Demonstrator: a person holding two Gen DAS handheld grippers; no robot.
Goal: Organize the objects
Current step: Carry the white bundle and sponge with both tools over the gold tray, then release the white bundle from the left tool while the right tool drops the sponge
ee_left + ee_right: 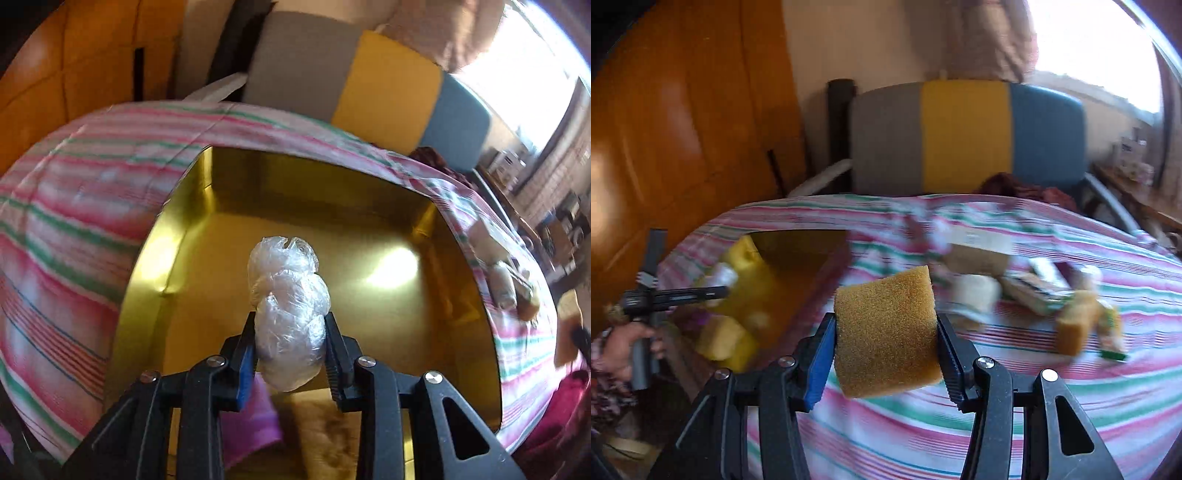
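My left gripper [290,321] is shut on a crumpled clear plastic bag [288,291], which sticks out past the fingertips. It hangs over the inside of a shiny gold box [295,177] that stands on the striped cloth. In the right wrist view that gold box [790,266] is at the left, with the left gripper [720,291] reaching over it from a person's hand [624,343]. My right gripper [885,321] is shut on a brown-yellow sponge block [886,328], held above the cloth to the right of the box.
Yellowish sponges [724,339] lie in the box, and a pink item [251,417] shows at its near end. A blurred pile with a cardboard box [979,254], another sponge [1075,325] and packets [1034,291] lies on the striped cloth [1034,387]. A grey, yellow and blue chair [964,136] stands behind.
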